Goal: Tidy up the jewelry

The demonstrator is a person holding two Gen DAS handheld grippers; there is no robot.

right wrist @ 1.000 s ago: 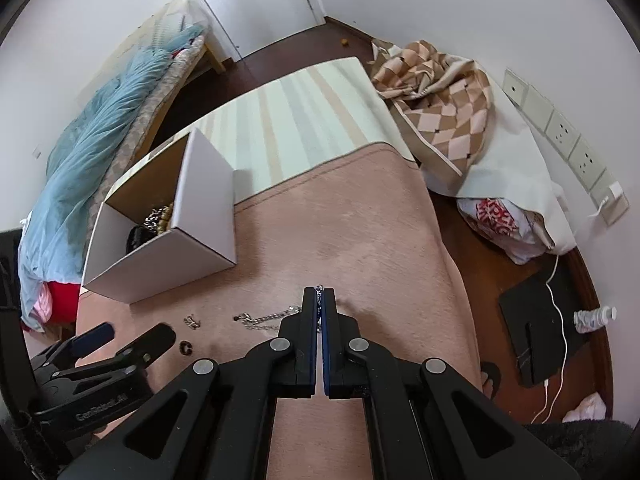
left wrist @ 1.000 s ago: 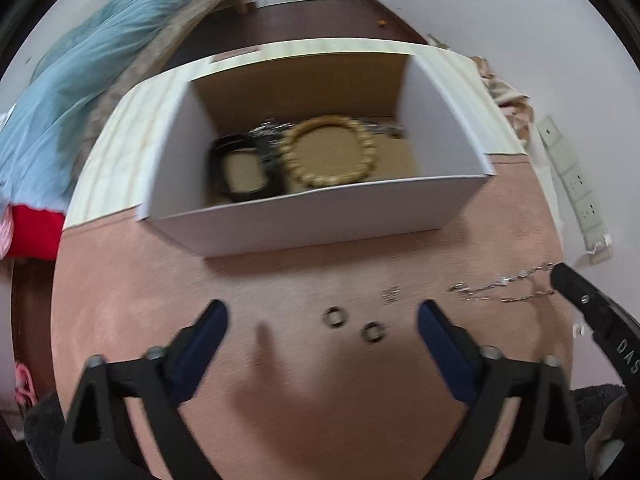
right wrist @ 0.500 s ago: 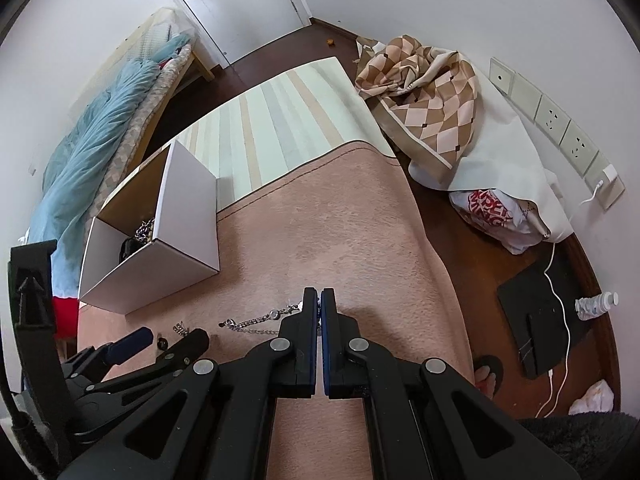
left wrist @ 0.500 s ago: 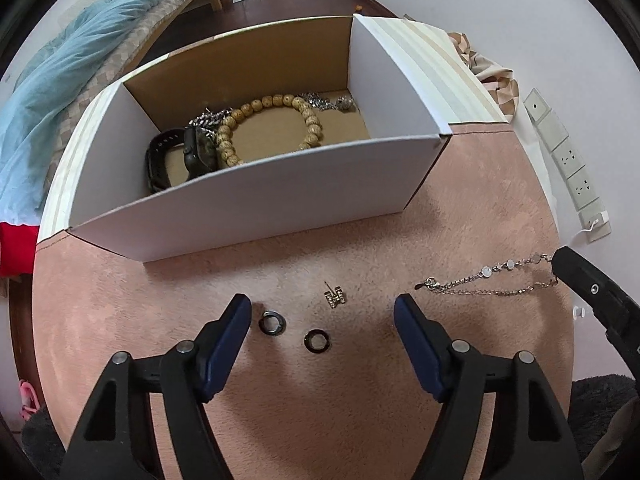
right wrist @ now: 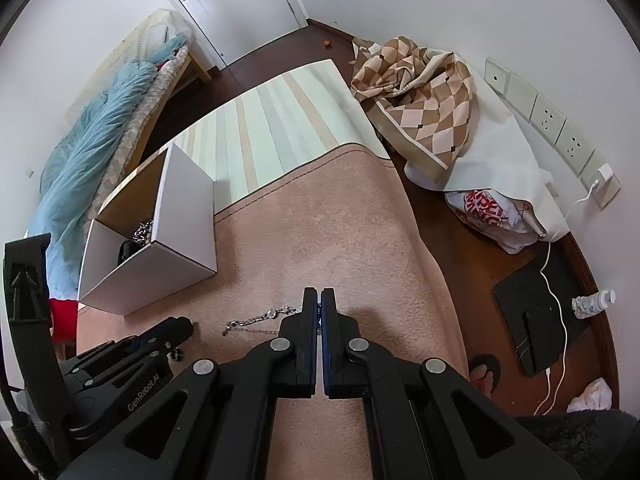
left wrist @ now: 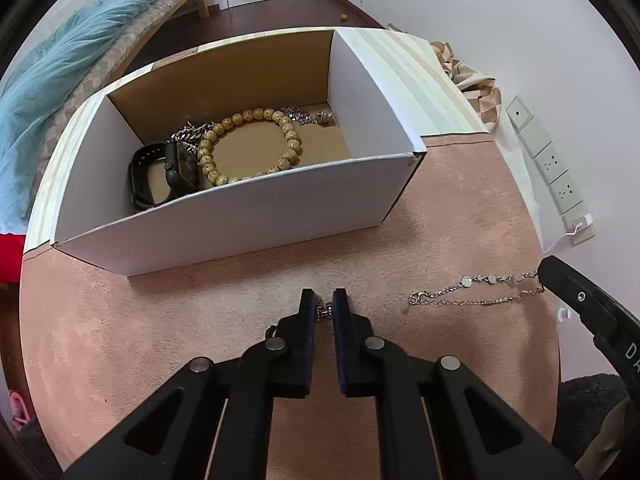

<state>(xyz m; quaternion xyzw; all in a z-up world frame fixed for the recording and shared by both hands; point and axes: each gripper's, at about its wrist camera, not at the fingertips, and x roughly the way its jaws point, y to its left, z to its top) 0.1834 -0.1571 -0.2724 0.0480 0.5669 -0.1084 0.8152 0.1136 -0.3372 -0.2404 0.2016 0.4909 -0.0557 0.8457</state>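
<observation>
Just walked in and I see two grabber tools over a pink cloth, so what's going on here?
A person is sorting jewelry into a white cardboard box on the pink cloth. The left gripper has closed on a small gold charm lying on the cloth. The right gripper is shut on one end of a thin silver chain bracelet, whose other end trails on the cloth. The box already holds a tan wooden bead bracelet, a black watch and some silver chains.

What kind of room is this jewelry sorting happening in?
Most likely a bedroom at home. A bed with a blue quilt stands against the wall near a white door, and a checkered blanket lies heaped by the wall sockets.
</observation>
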